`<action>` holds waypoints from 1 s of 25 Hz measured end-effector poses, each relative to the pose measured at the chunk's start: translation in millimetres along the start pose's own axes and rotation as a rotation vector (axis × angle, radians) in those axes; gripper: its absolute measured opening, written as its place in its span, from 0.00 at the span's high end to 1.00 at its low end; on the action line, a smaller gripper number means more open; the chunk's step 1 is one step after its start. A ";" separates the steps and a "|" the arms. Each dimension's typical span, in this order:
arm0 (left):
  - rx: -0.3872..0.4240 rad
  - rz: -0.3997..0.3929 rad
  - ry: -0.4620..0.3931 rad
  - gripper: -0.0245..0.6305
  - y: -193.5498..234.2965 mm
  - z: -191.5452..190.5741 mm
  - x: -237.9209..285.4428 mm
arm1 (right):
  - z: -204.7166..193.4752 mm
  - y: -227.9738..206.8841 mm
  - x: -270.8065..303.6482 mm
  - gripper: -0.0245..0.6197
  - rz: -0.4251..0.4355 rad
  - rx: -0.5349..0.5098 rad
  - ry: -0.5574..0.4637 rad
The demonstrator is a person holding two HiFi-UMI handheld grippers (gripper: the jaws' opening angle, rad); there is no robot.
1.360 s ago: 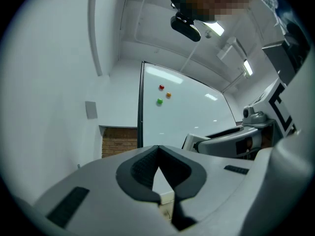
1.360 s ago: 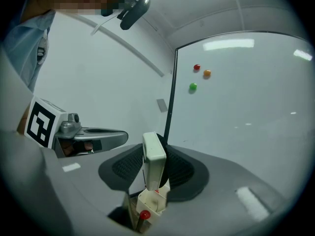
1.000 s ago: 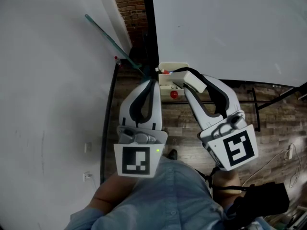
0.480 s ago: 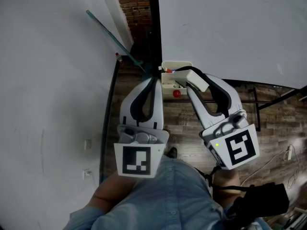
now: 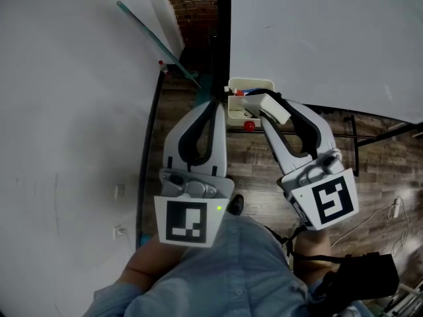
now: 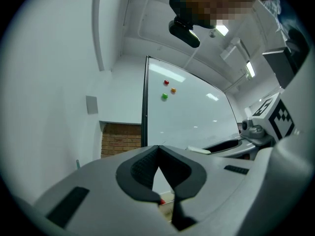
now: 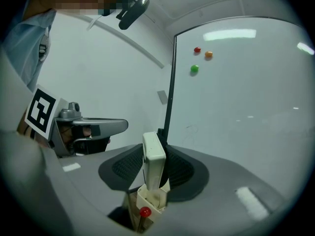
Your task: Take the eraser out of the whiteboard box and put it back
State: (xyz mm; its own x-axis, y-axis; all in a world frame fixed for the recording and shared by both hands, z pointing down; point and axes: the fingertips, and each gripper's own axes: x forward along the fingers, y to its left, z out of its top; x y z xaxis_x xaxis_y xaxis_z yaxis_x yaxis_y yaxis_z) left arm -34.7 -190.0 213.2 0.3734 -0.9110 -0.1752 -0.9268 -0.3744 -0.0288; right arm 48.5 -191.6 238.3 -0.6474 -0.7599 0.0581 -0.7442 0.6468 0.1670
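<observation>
Now | right gripper [image 7: 155, 162] jaws clamp eraser [image 7: 152, 150] at box [image 7: 150, 200], depth unclear | left gripper [image 6: 158, 149] jaws closed, empty

White wall [image 5: 66, 111], a brick strip [image 5: 195, 2] and dark wood-plank floor [image 5: 248, 164] under lit ceiling lights [image 6: 250, 69]

No legible text, only square markers [image 5: 187, 221] on left tool [image 5: 213, 103] and right tool [image 5: 268, 105]

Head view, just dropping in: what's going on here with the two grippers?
A person at the whiteboard holds a gripper in each hand. The right gripper is clamped on the white eraser, its lower end at the open top of the small whiteboard box; whether it is inside yet I cannot tell. The left gripper is beside it, jaws together, empty.
</observation>
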 end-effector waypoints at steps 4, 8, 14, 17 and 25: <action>-0.011 0.001 0.014 0.96 9.2 -5.9 6.2 | -9.8 0.0 12.7 0.75 0.006 0.023 0.029; -0.018 -0.004 0.032 0.96 16.5 -14.6 11.9 | -24.8 -0.1 22.7 0.75 0.017 0.023 0.062; -0.029 -0.008 0.052 0.96 25.5 -25.0 20.6 | -45.2 -1.6 36.2 0.75 0.013 0.050 0.122; -0.034 -0.012 0.061 0.96 27.2 -27.5 22.7 | -50.6 -0.1 40.4 0.75 0.023 0.066 0.122; -0.043 -0.018 0.090 0.96 36.7 -41.9 32.5 | -80.4 0.1 53.3 0.75 0.032 0.104 0.179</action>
State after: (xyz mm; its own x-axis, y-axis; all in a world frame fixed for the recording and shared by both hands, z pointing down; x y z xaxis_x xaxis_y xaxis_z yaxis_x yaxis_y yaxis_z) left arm -54.9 -240.5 247.7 0.3940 -0.9151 -0.0858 -0.9180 -0.3963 0.0116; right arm 27.1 -237.3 320.6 -0.6381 -0.7325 0.2370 -0.7428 0.6667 0.0607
